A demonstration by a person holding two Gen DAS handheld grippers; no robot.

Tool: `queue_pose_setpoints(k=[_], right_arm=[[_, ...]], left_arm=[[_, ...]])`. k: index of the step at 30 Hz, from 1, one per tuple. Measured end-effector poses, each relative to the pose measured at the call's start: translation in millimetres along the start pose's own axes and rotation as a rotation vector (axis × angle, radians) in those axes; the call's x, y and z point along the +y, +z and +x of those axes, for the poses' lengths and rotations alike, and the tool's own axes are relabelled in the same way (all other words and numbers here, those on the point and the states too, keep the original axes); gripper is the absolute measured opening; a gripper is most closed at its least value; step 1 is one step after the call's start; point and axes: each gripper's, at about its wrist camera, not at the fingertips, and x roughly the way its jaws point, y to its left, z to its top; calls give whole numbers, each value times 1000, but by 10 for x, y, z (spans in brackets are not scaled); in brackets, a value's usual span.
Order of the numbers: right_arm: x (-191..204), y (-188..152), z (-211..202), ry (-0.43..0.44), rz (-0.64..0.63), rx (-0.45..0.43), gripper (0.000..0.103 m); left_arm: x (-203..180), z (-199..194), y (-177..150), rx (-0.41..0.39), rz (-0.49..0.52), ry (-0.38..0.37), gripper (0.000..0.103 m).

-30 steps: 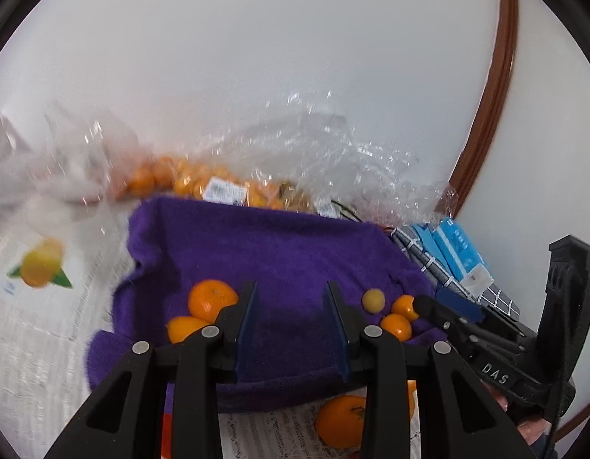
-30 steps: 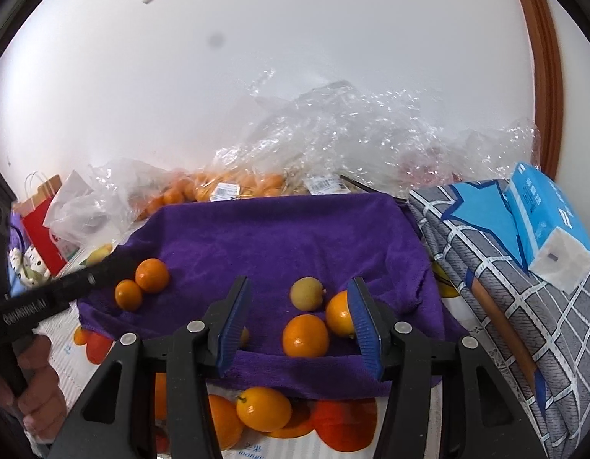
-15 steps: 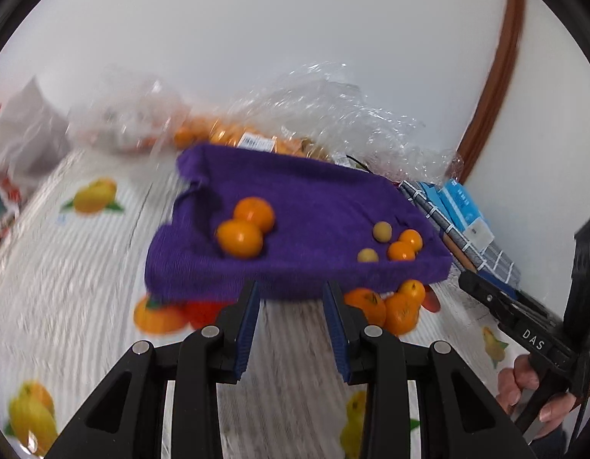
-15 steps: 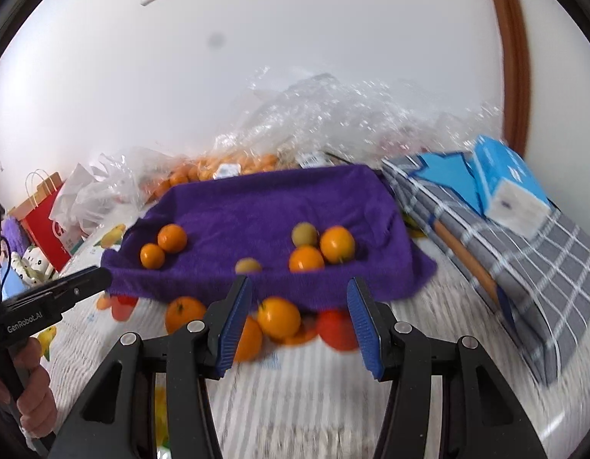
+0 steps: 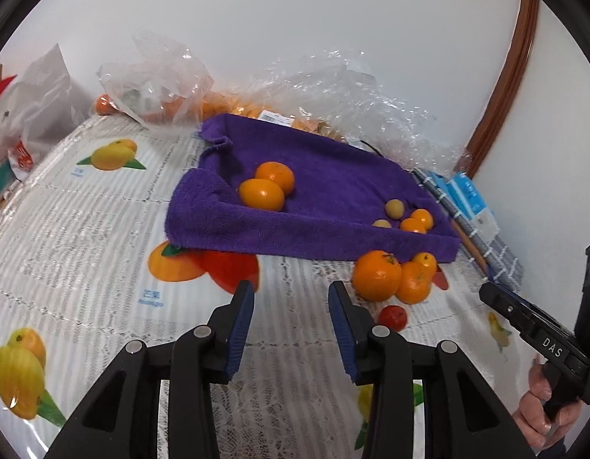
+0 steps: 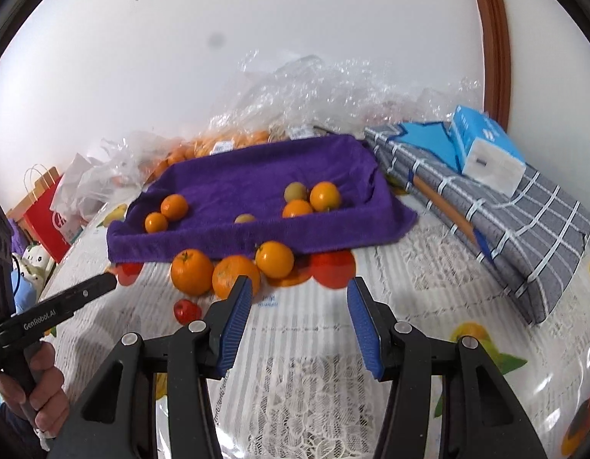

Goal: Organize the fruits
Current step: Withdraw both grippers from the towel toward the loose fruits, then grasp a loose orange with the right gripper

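Both grippers stood back from the fruit, empty

White wall closed off the far side, and a fruit-printed lace tablecloth (image 6: pixel 306 375) covered the surface under both tools. Beyond the fingertips lay the purple towel (image 6: pixel 256 176), shaped like a shallow tray. It held two oranges (image 5: pixel 270 187) on the left gripper's side and a small cluster of fruit (image 6: pixel 306 199) on the right gripper's side. Three loose oranges (image 6: pixel 229 267) sat on the cloth against the towel's near edge, just ahead of the right gripper's left finger. A small red fruit (image 6: pixel 187 310) lay nearer still, slightly to that finger's left.

The left gripper (image 5: pixel 291 325) was spread apart and held nothing. The right gripper (image 6: pixel 300 325) was likewise wide and empty.

The step in hand seemed to be picking up a loose orange. To do it well, the right gripper would want to swing left until one orange sat squarely between the blue pads. It should close at the fruit's widest part, since round fruit rolls from an off-centre pinch. Taking the outermost orange first would avoid nudging its touching neighbours.

A second earlier both grippers had hovered close over the towel. By now they had pulled back and higher, so that the loose oranges and bare cloth came into view. Neither gripper's opening looked changed.
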Motion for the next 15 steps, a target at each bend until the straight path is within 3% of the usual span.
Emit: queue_pose_setpoints(k=[8,15], right_arm=[[63,73,321,-3,-33,45,35],[23,193,572,80,11,93,32]], left_arm=[[92,-15,-5,1,-55,-14,38],[230,112,18,52,-134,-58,38]])
